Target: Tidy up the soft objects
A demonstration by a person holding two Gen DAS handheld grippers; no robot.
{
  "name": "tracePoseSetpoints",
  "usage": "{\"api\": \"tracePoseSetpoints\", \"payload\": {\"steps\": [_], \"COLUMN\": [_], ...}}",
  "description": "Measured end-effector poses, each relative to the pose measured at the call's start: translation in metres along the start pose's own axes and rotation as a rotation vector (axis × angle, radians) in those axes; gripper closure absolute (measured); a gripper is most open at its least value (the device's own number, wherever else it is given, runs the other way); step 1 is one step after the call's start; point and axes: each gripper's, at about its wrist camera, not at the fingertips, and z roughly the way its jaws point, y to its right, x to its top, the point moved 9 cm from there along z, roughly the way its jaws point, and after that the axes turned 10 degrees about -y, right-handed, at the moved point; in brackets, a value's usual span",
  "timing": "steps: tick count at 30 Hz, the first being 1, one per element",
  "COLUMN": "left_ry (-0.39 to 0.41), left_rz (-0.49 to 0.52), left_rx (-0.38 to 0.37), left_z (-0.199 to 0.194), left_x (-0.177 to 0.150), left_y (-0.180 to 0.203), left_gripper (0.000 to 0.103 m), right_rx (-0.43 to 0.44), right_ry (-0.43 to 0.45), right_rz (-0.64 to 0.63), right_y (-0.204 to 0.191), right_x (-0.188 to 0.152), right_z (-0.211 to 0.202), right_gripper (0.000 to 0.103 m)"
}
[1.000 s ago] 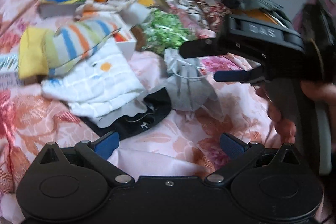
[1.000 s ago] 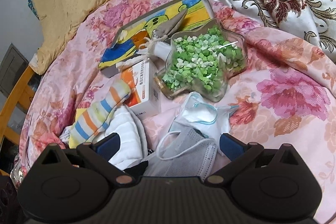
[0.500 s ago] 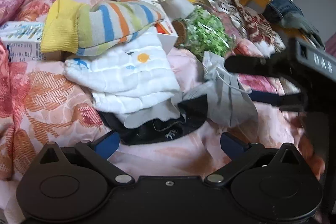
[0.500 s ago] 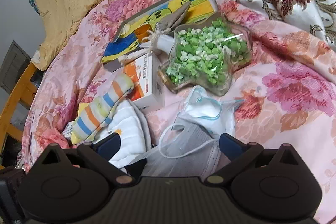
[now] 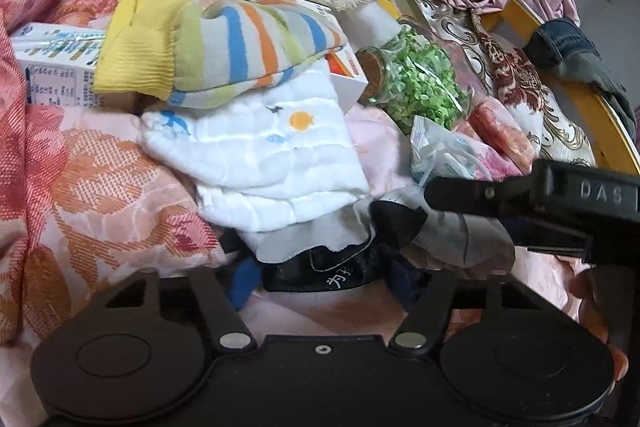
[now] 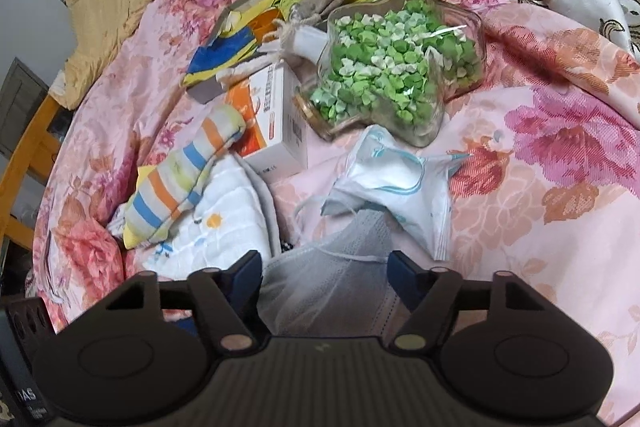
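- Left gripper (image 5: 324,283): jaws just closing around black cloth (image 5: 340,267); contact unclear.
- Right gripper (image 6: 324,275): jaws just closing astride grey mask (image 6: 332,279); contact unclear.
- Striped sock (image 5: 240,55), white cloth (image 5: 260,151): stacked on the bed (image 5: 100,195).

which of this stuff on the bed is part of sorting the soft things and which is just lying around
Part of the job: striped sock, white cloth, grey mask, white mask, black mask.

Lying about: star jar, medicine box, picture book.

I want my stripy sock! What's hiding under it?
Under the striped sock lies a white cloth and an orange-and-white box. What's deeper under them is covered.
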Motion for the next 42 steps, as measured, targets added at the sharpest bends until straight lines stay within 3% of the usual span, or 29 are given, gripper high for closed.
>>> {"api": "tracePoseSetpoints", "payload": {"steps": [7,18,26,42], "left_ry": [0.011,0.061,0.105,0.183], "left_rz": [0.003,0.015,0.073,0.187], "left_rx": [-0.005,-0.021,-0.002,-0.001], "left_z": [-0.001,-0.009,-0.018,-0.035], "left_x": [-0.005,-0.010,-0.014,-0.020], "left_y": [0.000,0.005,0.013,0.037], "left_gripper": [0.061,0.087,0.095,0.096], "right_rx": [-0.029,-0.028,0.025,0.120], "right_ry": [-0.029,-0.021,0.015,0.189], "right_rz": [-0.035,-0.049,-0.057,-0.047], "right_y": [-0.004,-0.004,-0.010,-0.013], "right_x": [-0.004,-0.004,-0.001,0.015], "right_z": [0.005,0.004,-0.005,-0.032], "right_gripper": [0.048,0.083,0.088,0.089]}}
